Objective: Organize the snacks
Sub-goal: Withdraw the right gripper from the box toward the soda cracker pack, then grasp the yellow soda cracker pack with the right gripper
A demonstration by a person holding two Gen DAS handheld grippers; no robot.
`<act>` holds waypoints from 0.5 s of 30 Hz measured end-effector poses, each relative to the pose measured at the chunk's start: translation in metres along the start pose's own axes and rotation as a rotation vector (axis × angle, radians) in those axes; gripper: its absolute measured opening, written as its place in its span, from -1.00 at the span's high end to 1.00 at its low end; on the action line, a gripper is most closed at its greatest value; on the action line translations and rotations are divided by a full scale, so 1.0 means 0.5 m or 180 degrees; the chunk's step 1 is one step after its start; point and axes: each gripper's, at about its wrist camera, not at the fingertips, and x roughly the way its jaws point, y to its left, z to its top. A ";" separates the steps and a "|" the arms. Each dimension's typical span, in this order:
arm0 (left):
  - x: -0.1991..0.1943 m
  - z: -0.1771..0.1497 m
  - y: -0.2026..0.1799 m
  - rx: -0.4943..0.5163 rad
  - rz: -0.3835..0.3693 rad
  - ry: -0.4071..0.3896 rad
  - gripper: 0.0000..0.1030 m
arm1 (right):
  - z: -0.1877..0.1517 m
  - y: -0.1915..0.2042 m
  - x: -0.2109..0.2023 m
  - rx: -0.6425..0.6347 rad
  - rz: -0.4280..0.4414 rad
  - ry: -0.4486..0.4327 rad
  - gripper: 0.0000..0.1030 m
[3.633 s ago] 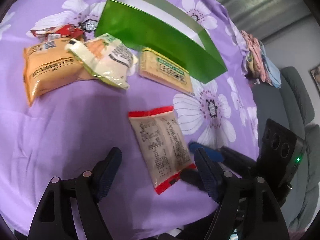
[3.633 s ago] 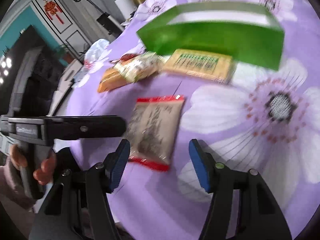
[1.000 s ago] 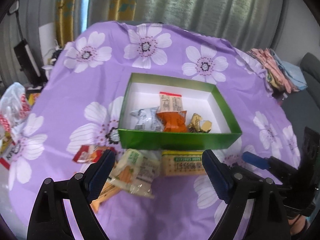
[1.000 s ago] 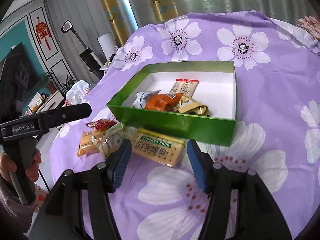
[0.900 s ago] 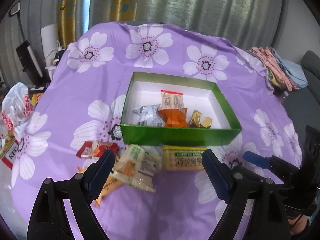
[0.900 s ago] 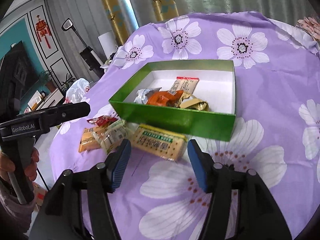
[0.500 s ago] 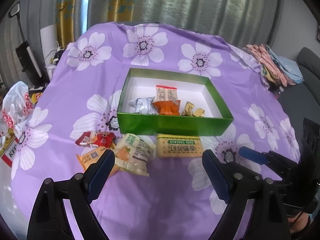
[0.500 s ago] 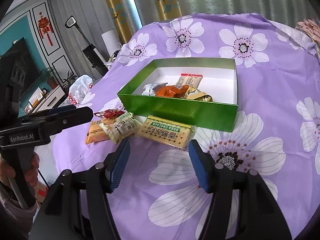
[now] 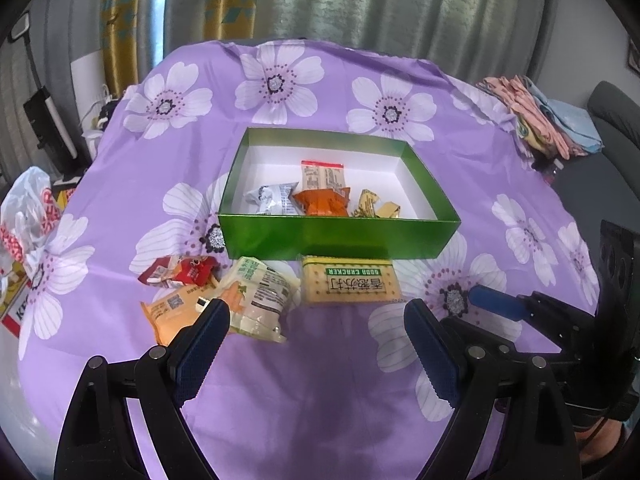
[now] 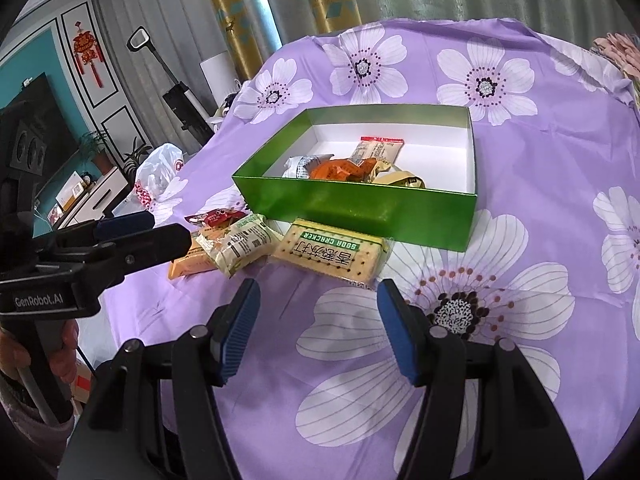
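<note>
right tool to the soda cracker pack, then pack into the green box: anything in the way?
Nothing visible. Only bare tablecloth lies between the open right tool and the soda cracker pack. The green box is open-topped; its near wall stands behind the pack, so lift over it.

Purple tablecloth w/ big white flowers (image 9: pixel 320 380) covers the whole table. Behind it: grey-green curtain (image 9: pixel 380 4) plus a gold one w/ deer print (image 10: pixel 236 8). Folded pink & blue cloths (image 9: pixel 540 120) sit at the far right table edge. Left of table — white plastic bag w/ red print (image 10: pixel 160 168), upright vacuum (image 10: pixel 180 96), red knot ornament (image 10: pixel 86 54) on the wall, dark TV (image 10: pixel 36 120).
</note>
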 end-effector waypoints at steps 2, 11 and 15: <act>0.003 -0.001 -0.001 0.0001 -0.0006 0.0013 -0.73 | -0.001 0.000 0.002 -0.0009 -0.0009 0.0007 -0.19; 0.049 -0.008 0.015 -0.0265 -0.0532 0.0228 -0.73 | -0.010 -0.021 0.027 0.0060 -0.0028 0.0088 -0.19; 0.071 -0.014 0.030 -0.0499 -0.0916 0.0297 -0.72 | -0.017 -0.035 0.044 0.0110 -0.0040 0.0163 -0.19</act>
